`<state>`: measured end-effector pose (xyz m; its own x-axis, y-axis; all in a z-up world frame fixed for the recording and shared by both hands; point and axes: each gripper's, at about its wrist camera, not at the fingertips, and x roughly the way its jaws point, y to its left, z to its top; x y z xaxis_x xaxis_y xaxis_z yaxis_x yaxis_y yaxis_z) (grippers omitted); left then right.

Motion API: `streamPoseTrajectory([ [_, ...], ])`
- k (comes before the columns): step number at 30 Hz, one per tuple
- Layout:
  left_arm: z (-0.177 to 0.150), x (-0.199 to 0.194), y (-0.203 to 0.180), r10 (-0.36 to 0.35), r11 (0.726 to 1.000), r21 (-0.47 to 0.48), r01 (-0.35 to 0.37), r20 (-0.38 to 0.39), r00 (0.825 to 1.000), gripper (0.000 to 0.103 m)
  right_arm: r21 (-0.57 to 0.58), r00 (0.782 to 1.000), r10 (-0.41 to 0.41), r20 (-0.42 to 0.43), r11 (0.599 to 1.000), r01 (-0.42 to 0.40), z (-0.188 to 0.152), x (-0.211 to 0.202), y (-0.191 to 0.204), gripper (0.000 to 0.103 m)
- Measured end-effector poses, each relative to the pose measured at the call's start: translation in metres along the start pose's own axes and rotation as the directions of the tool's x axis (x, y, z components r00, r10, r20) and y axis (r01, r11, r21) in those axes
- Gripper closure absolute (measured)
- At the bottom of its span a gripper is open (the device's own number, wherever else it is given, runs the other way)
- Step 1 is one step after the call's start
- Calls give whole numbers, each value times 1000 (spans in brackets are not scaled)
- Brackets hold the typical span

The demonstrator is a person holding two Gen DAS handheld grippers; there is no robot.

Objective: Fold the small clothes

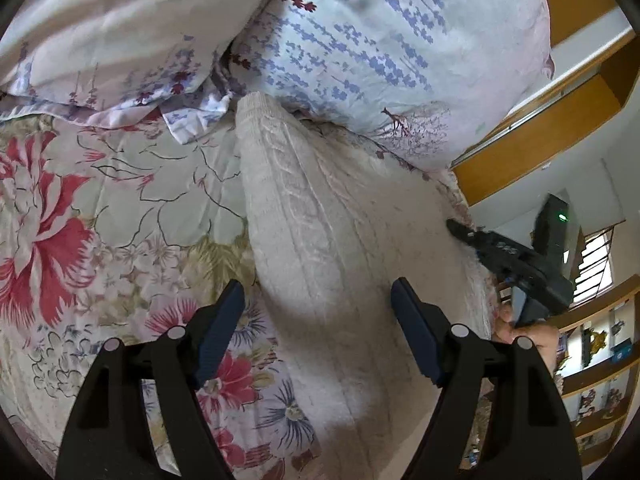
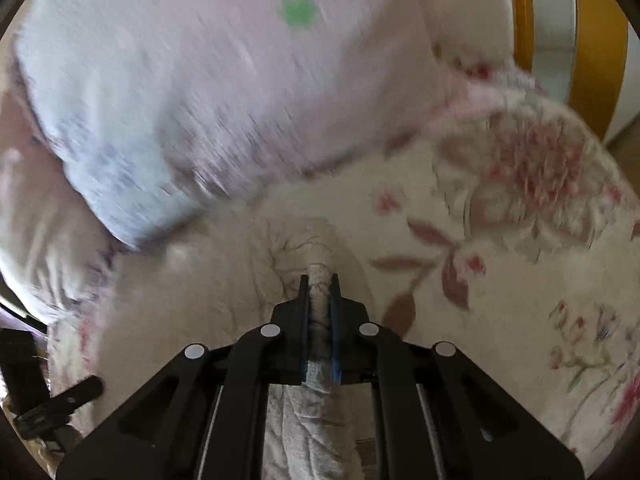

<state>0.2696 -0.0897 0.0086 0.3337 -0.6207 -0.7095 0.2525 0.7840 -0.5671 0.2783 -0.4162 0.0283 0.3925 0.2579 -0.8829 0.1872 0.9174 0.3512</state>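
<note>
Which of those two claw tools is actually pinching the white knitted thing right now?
The right gripper: its jaws are shut on a bunched fold of the cream knitted garment. The left gripper is wide open, its fingers apart above the garment, holding nothing.

A knit sweater lies on the bedspread at frame centre, its far end tucked under the pillow upper right; shelves lower right.
</note>
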Motion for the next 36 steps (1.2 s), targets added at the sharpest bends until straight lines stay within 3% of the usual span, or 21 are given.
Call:
streamPoseTrajectory([
  [4, 0, 3, -8, 24, 1000, 15, -24, 5, 1000, 27, -11, 1000, 0, 9, 1000, 0, -3, -7, 1, 88],
  [6, -1, 1, -9, 34, 999, 25, -34, 11, 999, 27, -24, 1000, -8, 26, 1000, 9, -7, -20, 3, 71],
  [8, -3, -2, -10, 48, 998, 34, -48, 14, 999, 27, -69, 998, 19, 62, 998, -14, -18, -40, 9, 67],
  [15, -6, 1, -23, 106, 990, 85, -108, 34, 994, 27, -213, 991, 125, 45, 970, -112, -61, -65, 26, 67],
  [19, -8, 2, -25, 131, 986, 101, -135, 46, 990, 26, -238, 995, 95, 2, 967, -92, -70, -46, 26, 67],
  [25, -11, 8, -25, 151, 980, 122, -157, 52, 987, 24, -255, 996, 92, 17, 963, -84, -83, -42, 24, 66],
  [32, -13, 6, -13, 98, 993, 64, -99, 21, 995, 23, -180, 988, 156, 8, 972, -152, -79, -51, 13, 66],
  [34, -10, 3, -4, 42, 999, 10, -42, -3, 999, 23, -129, 982, 189, -9, 974, -188, -71, -57, 7, 59],
  [36, -8, 2, 1, 5, 1000, -24, -5, -16, 1000, 23, -68, 972, 236, 9, 970, -235, -62, -65, -4, 39],
])
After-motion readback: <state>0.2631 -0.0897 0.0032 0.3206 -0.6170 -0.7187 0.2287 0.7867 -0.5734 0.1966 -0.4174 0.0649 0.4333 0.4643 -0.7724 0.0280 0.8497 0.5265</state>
